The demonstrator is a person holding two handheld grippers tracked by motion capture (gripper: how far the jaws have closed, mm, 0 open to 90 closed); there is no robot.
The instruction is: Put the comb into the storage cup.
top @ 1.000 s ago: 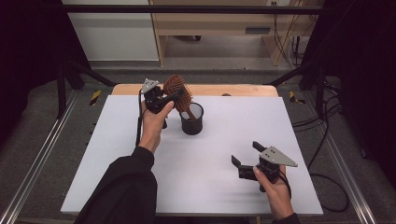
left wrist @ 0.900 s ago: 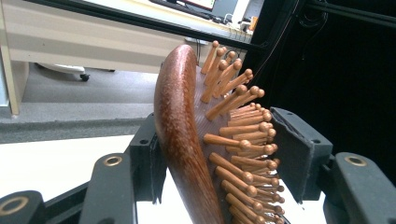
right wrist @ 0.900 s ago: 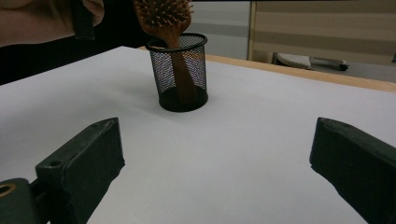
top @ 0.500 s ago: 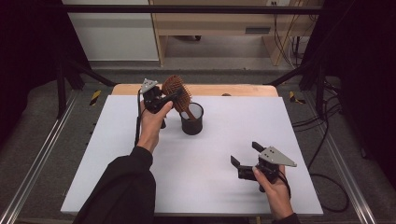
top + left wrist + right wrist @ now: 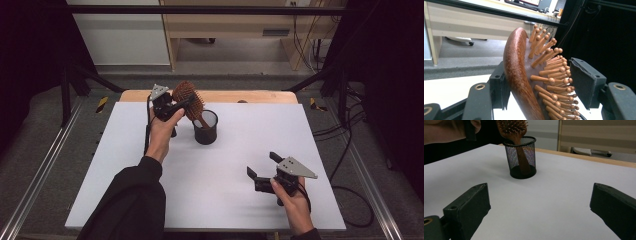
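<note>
Two left gripper [image 5: 541,85] pads flank the brush [image 5: 517,75] head, just opening, right pad clear of the bristles. Handle sits in the cup [image 5: 205,127]. Stiff, light wood; take the head's edges. Right gripper [image 5: 264,172] gapes empty.

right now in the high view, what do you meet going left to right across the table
left gripper → wooden hairbrush → black mesh cup → right gripper
</note>
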